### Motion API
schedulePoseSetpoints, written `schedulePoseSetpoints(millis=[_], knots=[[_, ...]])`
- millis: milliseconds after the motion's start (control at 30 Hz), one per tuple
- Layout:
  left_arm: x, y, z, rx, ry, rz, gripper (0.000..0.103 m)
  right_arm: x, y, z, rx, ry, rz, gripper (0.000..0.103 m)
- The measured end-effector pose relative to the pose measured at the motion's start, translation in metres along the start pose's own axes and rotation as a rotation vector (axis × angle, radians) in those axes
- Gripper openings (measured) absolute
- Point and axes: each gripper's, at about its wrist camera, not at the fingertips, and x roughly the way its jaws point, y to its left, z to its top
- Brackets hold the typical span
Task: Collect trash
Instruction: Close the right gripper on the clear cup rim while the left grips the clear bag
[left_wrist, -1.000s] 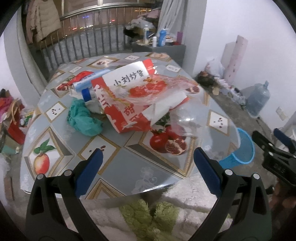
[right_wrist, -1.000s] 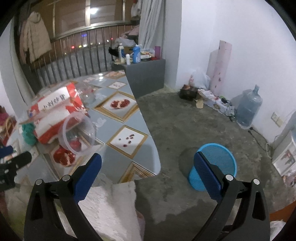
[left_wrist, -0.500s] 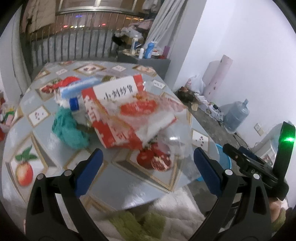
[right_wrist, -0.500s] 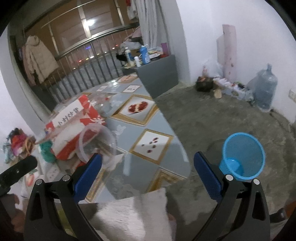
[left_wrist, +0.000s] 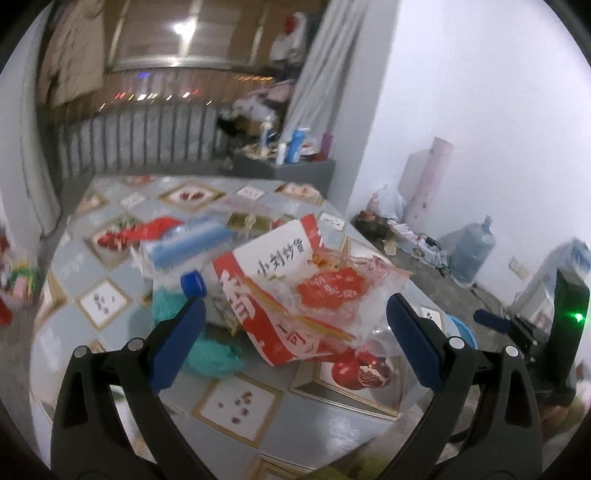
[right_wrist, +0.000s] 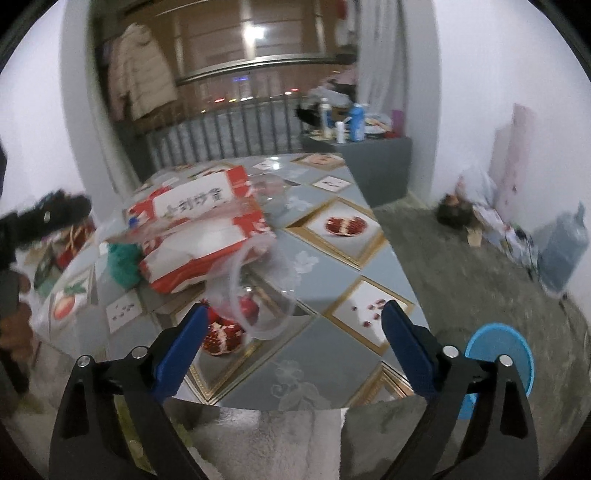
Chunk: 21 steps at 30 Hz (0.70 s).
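A trash pile lies on the tiled round table (left_wrist: 236, 406): a red-and-white printed bag (left_wrist: 280, 280), a crumpled clear plastic bag (left_wrist: 354, 295), a blue-capped bottle (left_wrist: 192, 284) and a teal cloth (left_wrist: 210, 350). My left gripper (left_wrist: 295, 332) stands open just short of the pile, holding nothing. In the right wrist view the printed bag (right_wrist: 207, 236) and a clear plastic cup (right_wrist: 258, 295) lie ahead. My right gripper (right_wrist: 295, 339) hovers over the table's near edge; its jaws are wide and closing, with nothing between the pads.
A blue bin (right_wrist: 498, 362) stands on the concrete floor to the right of the table. A water jug (right_wrist: 561, 251) and clutter line the far wall. A grey cabinet (right_wrist: 373, 166) with bottles stands behind the table. A fluffy white rug (right_wrist: 295, 443) lies below.
My left gripper has come nearer the pile and tilted up. The right gripper swung left from the floor and bin toward the table; the cup and bag now lie ahead of it.
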Motion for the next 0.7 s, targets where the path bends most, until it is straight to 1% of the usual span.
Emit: schedulePoseSetpoints(millis=[67, 133, 267, 333, 400, 467, 500, 600, 667, 700], knots=[[-0.002, -0.001, 0.001, 0.038, -0.011, -0.021, 0.094, 0.001, 0.007, 0.000, -0.036, -0.007, 0.002, 0.088], [-0.001, -0.001, 0.000, 0.044, -0.001, -0.032, 0.094, 0.001, 0.012, 0.001, -0.061, -0.012, 0.004, 0.086], [0.008, 0.006, -0.004, -0.027, 0.050, -0.082, 0.094, 0.000, 0.015, 0.002, -0.053, -0.012, 0.028, 0.085], [0.010, 0.010, -0.007, -0.072, 0.064, -0.099, 0.094, -0.001, 0.010, 0.003, -0.013, -0.003, 0.059, 0.085], [0.012, 0.014, -0.009, -0.103, 0.073, -0.109, 0.094, 0.000, -0.002, 0.006, 0.073, 0.017, 0.097, 0.085], [0.012, 0.016, -0.008, -0.120, 0.073, -0.112, 0.089, 0.002, -0.015, 0.008, 0.157, 0.037, 0.117, 0.085], [0.014, 0.016, -0.008, -0.125, 0.077, -0.114, 0.085, 0.004, -0.026, 0.009, 0.219, 0.050, 0.132, 0.085], [0.019, 0.018, -0.005, -0.147, 0.103, -0.119, 0.076, 0.009, -0.043, 0.011, 0.327, 0.068, 0.165, 0.085], [0.024, 0.019, -0.003, -0.167, 0.117, -0.129, 0.071, 0.016, -0.052, 0.013, 0.377, 0.090, 0.171, 0.081], [0.027, 0.019, -0.001, -0.181, 0.126, -0.136, 0.068, 0.021, -0.056, 0.015, 0.403, 0.109, 0.178, 0.076]])
